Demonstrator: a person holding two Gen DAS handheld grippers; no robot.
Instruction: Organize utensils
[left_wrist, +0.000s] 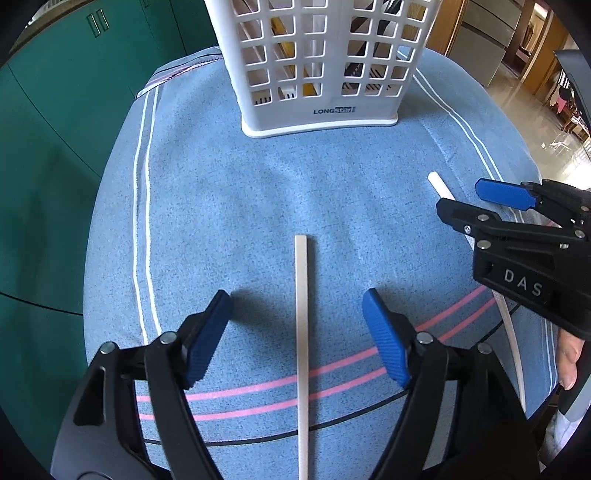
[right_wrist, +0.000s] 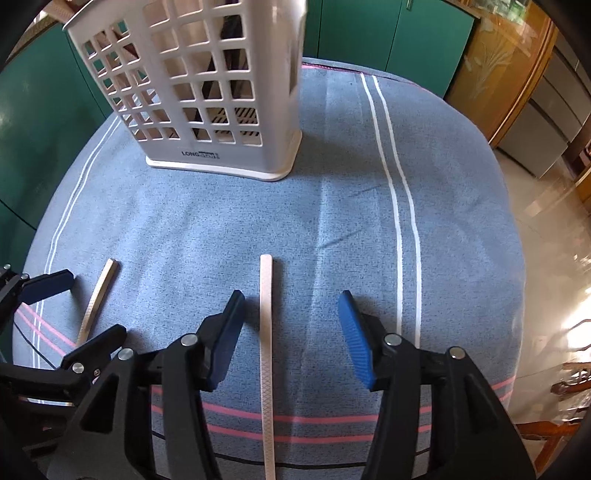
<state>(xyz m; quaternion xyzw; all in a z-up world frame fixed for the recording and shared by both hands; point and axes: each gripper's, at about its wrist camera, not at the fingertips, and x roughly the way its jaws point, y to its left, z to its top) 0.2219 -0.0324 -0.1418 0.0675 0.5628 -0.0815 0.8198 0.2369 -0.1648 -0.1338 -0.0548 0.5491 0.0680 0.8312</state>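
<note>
Both grippers (left_wrist: 297, 328) (right_wrist: 291, 332) gape wide over flat chopsticks (left_wrist: 301, 332) (right_wrist: 266, 332); thin sticks may slip the pads when pinched.

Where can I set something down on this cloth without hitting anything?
Free: the blue cloth between the white basket and the left chopstick, and right of the right chopstick past the white stripes. Crowded: near edge, both open tongs astride chopsticks.

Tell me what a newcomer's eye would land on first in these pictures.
The tall white lattice utensil basket stands upright at the far side of the blue striped cloth. Nearer, two pale chopsticks lie flat, one between the left gripper's open jaws, the other between the right gripper's.
</note>
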